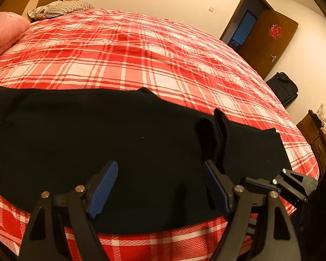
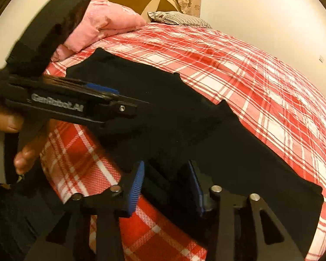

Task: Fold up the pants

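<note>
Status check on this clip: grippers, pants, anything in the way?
Left gripper open, empty, over the black fabric pants. Right gripper partly open astride the pants' near edge. Pants flat on red plaid bedsheet. Nothing in the way.

Both wrist cameras looked steeply down, close over the black pants [image 1: 97, 134] on the checked bed [image 1: 130, 50]. The right view also caught the left gripper [image 2: 110, 95].

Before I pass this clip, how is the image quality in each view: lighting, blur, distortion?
Left wrist view: warm yellow light, strong fisheye bending of the red-and-white plaid bedsheet, black pants lose all fold detail in the dark. Right wrist view: same cast; the other handheld black gripper is motion-blurred at left, its lettering smeared.
</note>
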Available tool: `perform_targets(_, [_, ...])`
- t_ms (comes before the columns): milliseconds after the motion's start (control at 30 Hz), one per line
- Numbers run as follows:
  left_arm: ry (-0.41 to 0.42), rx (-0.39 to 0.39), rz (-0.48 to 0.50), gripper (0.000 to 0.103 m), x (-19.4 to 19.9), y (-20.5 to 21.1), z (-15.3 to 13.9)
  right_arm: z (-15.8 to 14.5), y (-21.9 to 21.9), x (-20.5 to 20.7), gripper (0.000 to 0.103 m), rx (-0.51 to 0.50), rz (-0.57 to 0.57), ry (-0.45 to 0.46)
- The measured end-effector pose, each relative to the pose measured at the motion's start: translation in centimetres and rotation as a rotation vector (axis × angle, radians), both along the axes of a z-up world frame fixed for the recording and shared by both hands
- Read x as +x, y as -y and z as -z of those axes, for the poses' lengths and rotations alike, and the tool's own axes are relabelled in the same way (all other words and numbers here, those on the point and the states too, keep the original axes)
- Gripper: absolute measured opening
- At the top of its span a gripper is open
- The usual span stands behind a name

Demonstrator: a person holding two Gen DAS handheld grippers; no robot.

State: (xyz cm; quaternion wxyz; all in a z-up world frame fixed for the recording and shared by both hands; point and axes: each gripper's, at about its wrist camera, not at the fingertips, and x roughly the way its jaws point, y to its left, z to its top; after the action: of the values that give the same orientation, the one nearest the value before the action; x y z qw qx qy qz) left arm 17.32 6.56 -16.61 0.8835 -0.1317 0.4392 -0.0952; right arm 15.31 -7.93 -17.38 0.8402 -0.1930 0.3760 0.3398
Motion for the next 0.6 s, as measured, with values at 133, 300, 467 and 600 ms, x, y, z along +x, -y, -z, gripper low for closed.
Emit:
perform_targets(133, [0.004, -0.002, 0.006, 0.082, -0.1, 0.2, -0.1, -0.5, 0.5, -0.3, 0.005, 0.044, 0.014, -0.006])
perform_targets(300, [0.000, -0.014, -0.004, 0.082, -0.3, -0.3, 0.0, -1.8, 1.3, -1.0, 0.005, 0.075, -0.004, -0.003])
perform_targets(467, [-0.004, -0.027, -0.016, 0.082, -0.4, -0.8, 0.2, 0.6, -0.3, -1.7, 0.006, -0.063, -0.068, -0.013])
perform_targets(600, [0.005, -0.012, -0.018, 0.082, -0.6, -0.9, 0.1, 0.6, -0.4, -2.1, 0.029, -0.049, -0.051, 0.030])
